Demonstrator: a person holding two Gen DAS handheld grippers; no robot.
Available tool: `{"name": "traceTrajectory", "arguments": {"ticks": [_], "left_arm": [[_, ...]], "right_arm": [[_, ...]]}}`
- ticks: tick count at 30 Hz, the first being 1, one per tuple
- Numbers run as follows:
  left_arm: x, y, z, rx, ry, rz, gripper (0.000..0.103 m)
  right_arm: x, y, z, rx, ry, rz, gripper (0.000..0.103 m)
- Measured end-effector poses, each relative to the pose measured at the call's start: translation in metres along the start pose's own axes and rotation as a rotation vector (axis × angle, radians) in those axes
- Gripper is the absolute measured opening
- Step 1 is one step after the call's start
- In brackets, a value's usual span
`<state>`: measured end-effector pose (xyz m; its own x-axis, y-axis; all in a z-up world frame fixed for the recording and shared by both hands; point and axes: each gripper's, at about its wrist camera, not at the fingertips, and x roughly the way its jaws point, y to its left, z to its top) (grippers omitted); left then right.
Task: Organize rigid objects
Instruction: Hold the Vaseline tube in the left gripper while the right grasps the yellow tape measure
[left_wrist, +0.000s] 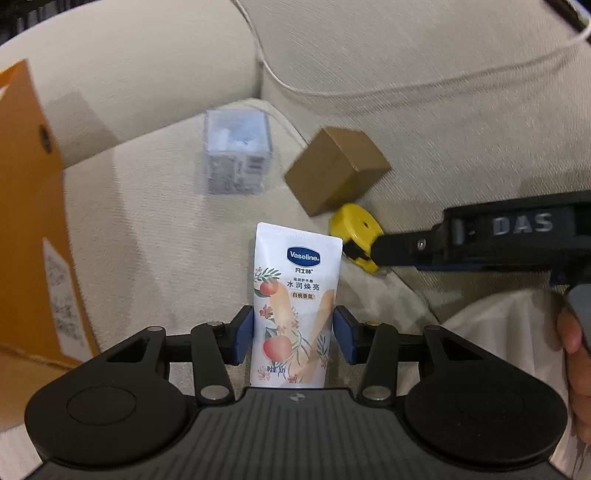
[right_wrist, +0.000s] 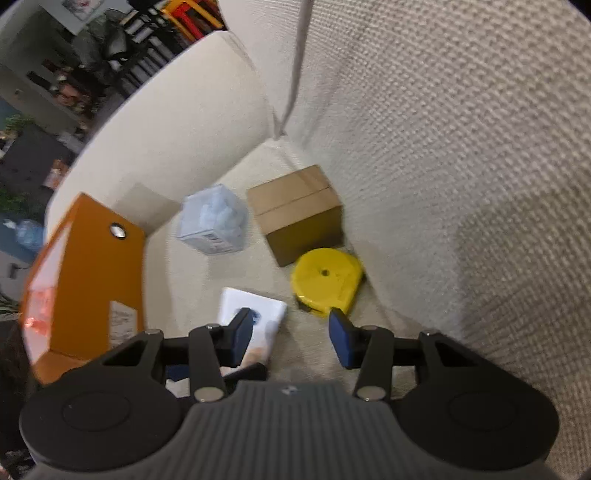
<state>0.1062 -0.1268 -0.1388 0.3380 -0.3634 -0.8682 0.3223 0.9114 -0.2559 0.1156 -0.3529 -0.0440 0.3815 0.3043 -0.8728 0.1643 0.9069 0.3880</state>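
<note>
So this is all happening on a cream sofa (left_wrist: 155, 236), woven fabric, with stuff scattered on the seat cushion near the back corner. The Vaseline tube (left_wrist: 293, 302) lies flat on the cushion, sitting right between the blue pads of the left gripper (left_wrist: 293, 332). The pads look like they're touching its sides, or just about; I honestly can't tell if it's actually clamped yet.

The right gripper (right_wrist: 291, 336) has its jaws apart with nothing between them, hovering just short of the yellow tape measure (right_wrist: 327, 282).

Handling-wise, my guess is the tube is light and squishy in the middle, with slick plastic, so squeezing the body could make it bulge or slip. I'd grab nearer the stiff cap end, which is hidden under the gripper here. The tape measure looks hard and chunky; pinching across its flat faces seems safest.

View differences: the left wrist view shows the tube's label clearly, plus the right gripper coming in from the side with its tip right at the tape measure. The right wrist view shows only the tube's top end, but gives a better look at the brown cardboard box (right_wrist: 295, 210), the clear plastic cube (right_wrist: 212, 219), the orange box (right_wrist: 88, 273) and the cluttered room beyond the armrest.
</note>
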Motion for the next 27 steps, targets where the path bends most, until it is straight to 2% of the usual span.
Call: {"name": "traceTrajectory", "arguments": {"ticks": [2, 5, 7, 11, 14, 17, 23, 27], "left_arm": [[-0.009, 0.004, -0.004, -0.029, -0.032, 0.002, 0.052], [-0.019, 0.007, 0.001, -0.049, -0.085, 0.023, 0.052], [-0.024, 0.009, 0.006, -0.054, -0.107, 0.033, 0.052], [-0.017, 0.012, 0.02, -0.067, -0.103, 0.035, 0.052], [-0.011, 0.012, 0.022, -0.068, -0.097, 0.038, 0.052], [-0.009, 0.013, 0.022, -0.078, -0.091, 0.036, 0.052], [-0.019, 0.015, 0.013, -0.108, -0.116, 0.013, 0.051], [-0.028, 0.017, 0.003, -0.121, -0.151, 0.006, 0.051]], "right_arm": [[0.004, 0.003, 0.005, 0.033, 0.017, -0.04, 0.045], [0.012, 0.0, 0.013, 0.167, 0.001, -0.074, 0.048], [0.021, 0.003, 0.016, 0.212, 0.007, -0.112, 0.048], [0.039, 0.005, 0.021, 0.297, 0.01, -0.147, 0.054], [0.048, 0.0, 0.024, 0.344, 0.023, -0.144, 0.053], [0.059, -0.007, 0.024, 0.371, 0.056, -0.127, 0.05], [0.056, -0.006, 0.021, 0.344, 0.037, -0.097, 0.049], [0.039, -0.003, 0.012, 0.298, 0.023, -0.065, 0.049]]}}
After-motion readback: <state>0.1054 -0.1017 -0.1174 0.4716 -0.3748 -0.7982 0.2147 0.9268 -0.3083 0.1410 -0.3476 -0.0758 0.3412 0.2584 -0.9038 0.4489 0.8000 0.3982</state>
